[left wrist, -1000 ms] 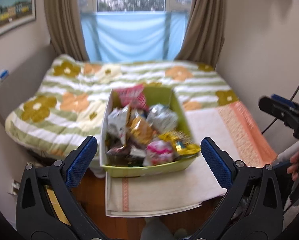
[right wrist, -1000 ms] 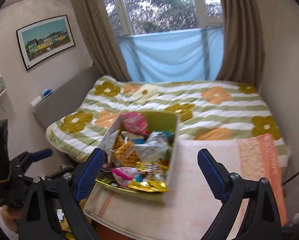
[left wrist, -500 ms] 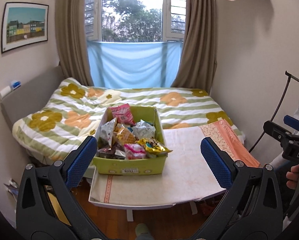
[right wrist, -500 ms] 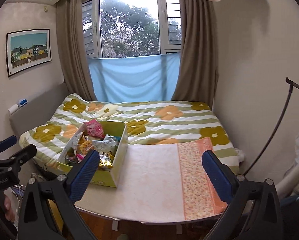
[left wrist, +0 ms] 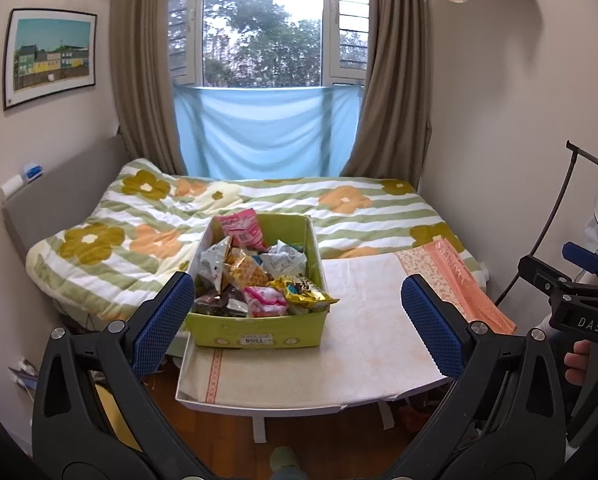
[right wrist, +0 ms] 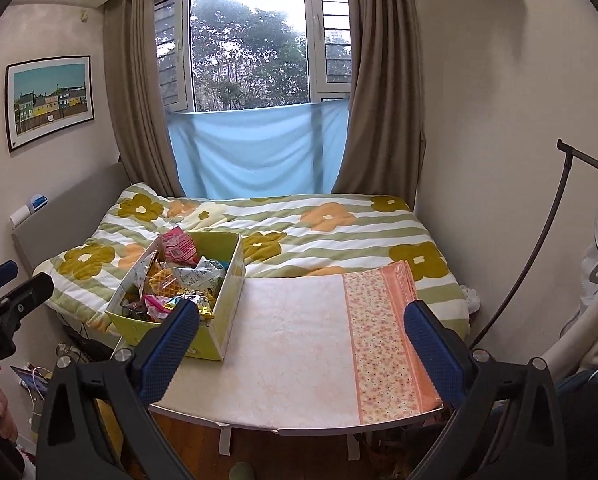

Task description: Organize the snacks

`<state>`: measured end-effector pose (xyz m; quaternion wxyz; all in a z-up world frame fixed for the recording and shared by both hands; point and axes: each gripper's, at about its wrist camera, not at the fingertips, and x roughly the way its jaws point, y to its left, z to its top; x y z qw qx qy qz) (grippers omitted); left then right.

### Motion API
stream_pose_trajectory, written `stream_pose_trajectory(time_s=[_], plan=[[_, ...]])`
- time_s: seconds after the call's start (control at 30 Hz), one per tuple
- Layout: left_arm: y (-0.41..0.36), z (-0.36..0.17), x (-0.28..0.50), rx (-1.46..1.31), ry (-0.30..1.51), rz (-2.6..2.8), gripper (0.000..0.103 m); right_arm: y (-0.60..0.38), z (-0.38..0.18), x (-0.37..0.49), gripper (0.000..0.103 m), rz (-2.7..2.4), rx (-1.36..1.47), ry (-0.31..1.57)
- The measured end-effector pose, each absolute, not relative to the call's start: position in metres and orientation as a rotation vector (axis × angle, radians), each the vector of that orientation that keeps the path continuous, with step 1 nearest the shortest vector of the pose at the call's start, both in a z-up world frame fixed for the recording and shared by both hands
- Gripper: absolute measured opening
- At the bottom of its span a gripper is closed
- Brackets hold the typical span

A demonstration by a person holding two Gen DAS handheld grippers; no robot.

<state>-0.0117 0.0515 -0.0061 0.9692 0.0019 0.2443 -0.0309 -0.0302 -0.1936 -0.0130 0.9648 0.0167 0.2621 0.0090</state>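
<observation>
A green box [left wrist: 259, 334] full of snack packets [left wrist: 259, 276] stands at the left end of a small table [left wrist: 363, 356]. It also shows in the right wrist view [right wrist: 229, 300], with the snacks [right wrist: 179, 280] inside it. My left gripper [left wrist: 299, 320] is open and empty, held back from the table's near edge and level with the box. My right gripper [right wrist: 303, 344] is open and empty, held back over the table's near edge, to the right of the box. Each gripper shows at the edge of the other's view.
The table carries a pale cloth with an orange floral strip [right wrist: 383, 332] at its right end. A bed with a flowered quilt [left wrist: 259, 204] lies right behind it. Walls close in on both sides. A dark curved stand [right wrist: 539, 248] is at the right.
Both grippers have drawn back and up from the box. It now looks smaller and farther off, and the whole table and the window show. Both stay open.
</observation>
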Motion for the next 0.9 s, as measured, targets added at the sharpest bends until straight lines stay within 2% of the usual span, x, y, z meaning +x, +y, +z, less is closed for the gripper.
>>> stream_pose_trajectory(time_s=[0.9], plan=[[0.054,-0.011,0.003,0.021,0.507,-0.047,0.103,-0.186,-0.015,-0.03,0.102,0.002,0.034,0.546]])
